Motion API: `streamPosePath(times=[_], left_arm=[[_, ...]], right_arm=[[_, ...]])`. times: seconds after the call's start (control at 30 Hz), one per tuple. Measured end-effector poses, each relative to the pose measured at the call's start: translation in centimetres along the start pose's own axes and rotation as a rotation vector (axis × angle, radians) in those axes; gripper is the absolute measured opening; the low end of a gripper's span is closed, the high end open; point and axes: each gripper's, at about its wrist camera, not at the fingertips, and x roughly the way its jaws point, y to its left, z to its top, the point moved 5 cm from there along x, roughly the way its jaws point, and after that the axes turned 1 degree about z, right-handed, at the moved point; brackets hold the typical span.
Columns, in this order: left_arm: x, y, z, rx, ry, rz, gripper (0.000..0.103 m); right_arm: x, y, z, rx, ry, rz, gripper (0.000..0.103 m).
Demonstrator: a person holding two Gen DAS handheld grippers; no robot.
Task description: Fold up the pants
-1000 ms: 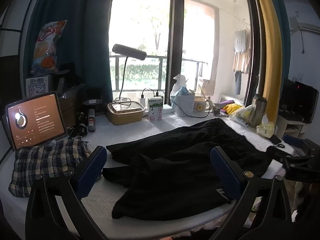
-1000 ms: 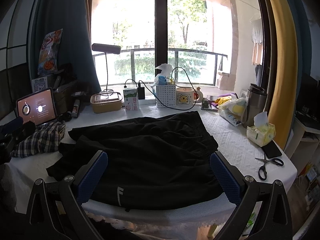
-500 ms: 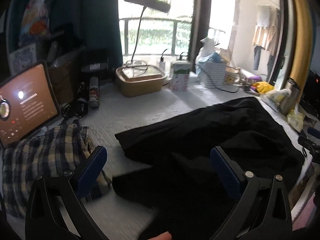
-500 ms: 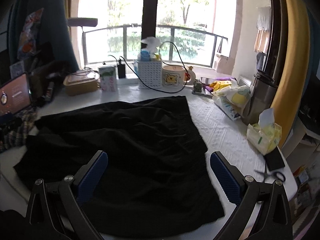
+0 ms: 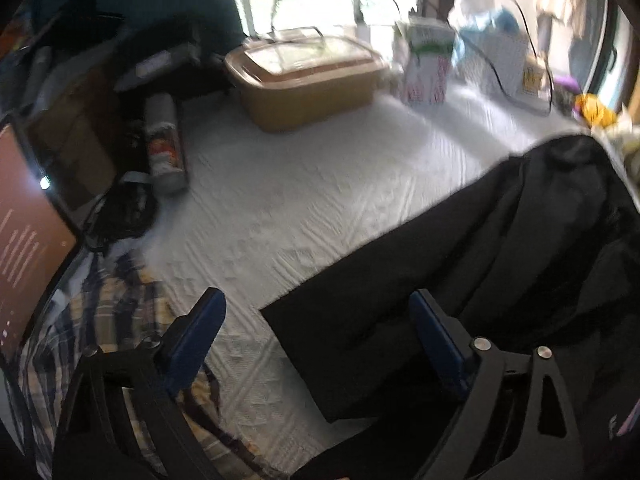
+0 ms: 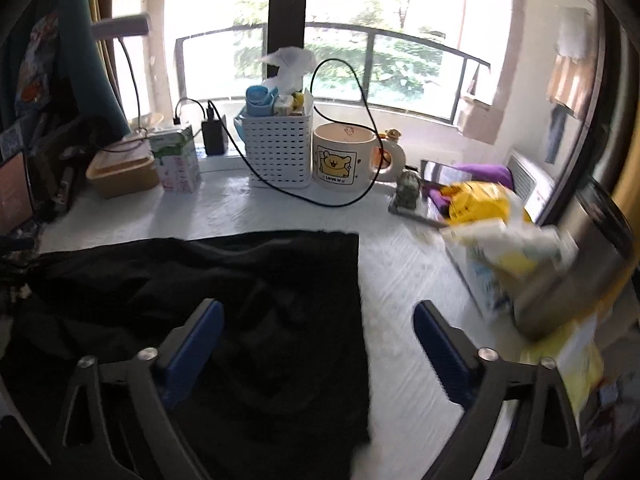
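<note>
- White perforated basket (image 6: 280, 152): stands at the window edge of the table; holds a blue tub, small packets and a white plastic bag that rises above its rim. A black cable (image 6: 352, 128) loops over it and down across the tablecloth.
- Mug with a bear print (image 6: 344, 158): stands just beside the basket; contents not visible.
- Tan lidded box (image 5: 304, 80): closed, clear lid with handle; contents cannot be told. A lamp stem rises near it.
- Small carton, green and pink print (image 5: 426, 64): upright, just beside the tan box.
- Pants (image 6: 192, 320): black, spread loosely with creases over the white tablecloth (image 5: 304, 200); one straight hem end shows in the left wrist view, a straight side edge in the right wrist view. Near parts are cut off by both frames.
- Left gripper (image 5: 316, 336): jaws wide and have just been closing a little; the pants' hem corner lies below between the blue pads, not pinched.
- Right gripper (image 6: 316, 344): jaws wide, likewise just closing slightly; the pants' side edge lies below between the pads, not gripped.
- Plaid cloth (image 5: 100, 320): bunched beside the pants, partly hidden by the left gripper's frame.
- Tablet (image 5: 24, 248): lit screen, cut off at the left edge.
- Spray can (image 5: 164, 144): lying on its side near dark cords.
- Steel flask (image 6: 580, 280) and yellow packets: blurred, hard to make out.
</note>
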Motion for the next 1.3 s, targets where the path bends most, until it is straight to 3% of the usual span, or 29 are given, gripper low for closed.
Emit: streamPosePath(times=[0.17, 0.27, 0.37, 0.43, 0.47, 0.53, 0.6, 0.63, 0.8, 0.97, 1.13, 1.2, 1.3], left_arm=[[1.2, -1.2, -0.6, 0.043, 0.025, -0.024, 0.082], [1.1, -1.6, -0.6, 0.062, 0.002, -0.069, 0.068], [1.2, -2.1, -0.5, 0.082, -0.023, -0.124, 0.045], [1.2, -2.8, -0.2, 0.088, -0.025, -0.158, 0.012], [1.2, -3.2, -0.1, 0.11, -0.029, -0.146, 0.01], [1.3, -3.5, 0.2, 0.141, -0.04, -0.12, 0.008], [1.4, -3.2, 0.9, 0.136, -0.058, -0.12, 0.008], [1.7, -2.9, 1.6, 0.135, -0.065, -0.117, 0.008], [2.1, -2.1, 5.8, 0.137, -0.144, -0.098, 0.008], [2.7, -2.6, 9.1, 0.168, -0.198, -0.069, 0.008], [2.3, -2.3, 11.4, 0.161, -0.253, -0.036, 0.008], [2.2, -2.4, 12.0, 0.159, -0.242, -0.054, 0.008], [2.1, -2.3, 11.5, 0.175, -0.224, -0.041, 0.008]], right_arm=[[5.6, -1.5, 2.5, -0.005, 0.063, 0.073, 0.087], [9.0, -1.8, 3.5, -0.022, 0.112, 0.105, 0.082], [11.2, -1.1, 3.5, -0.043, 0.154, 0.142, 0.07], [12.2, -1.0, 3.3, -0.058, 0.167, 0.124, 0.06], [12.3, -1.0, 3.3, -0.056, 0.166, 0.12, 0.043], [12.1, -1.4, 3.5, -0.037, 0.153, 0.107, 0.023], [11.5, -1.9, 3.9, -0.016, 0.124, 0.118, 0.02], [11.2, -2.2, 4.1, -0.017, 0.109, 0.107, 0.006], [9.4, -2.8, 6.1, -0.027, 0.023, 0.043, 0.004], [9.6, -3.5, 6.6, -0.021, 0.019, 0.02, 0.003], [8.3, -6.0, 7.9, 0.066, -0.059, -0.033, 0.0], [8.3, -6.7, 8.3, 0.093, -0.051, -0.012, 0.0], [9.7, -6.3, 7.8, 0.105, 0.044, 0.08, 0.0]])
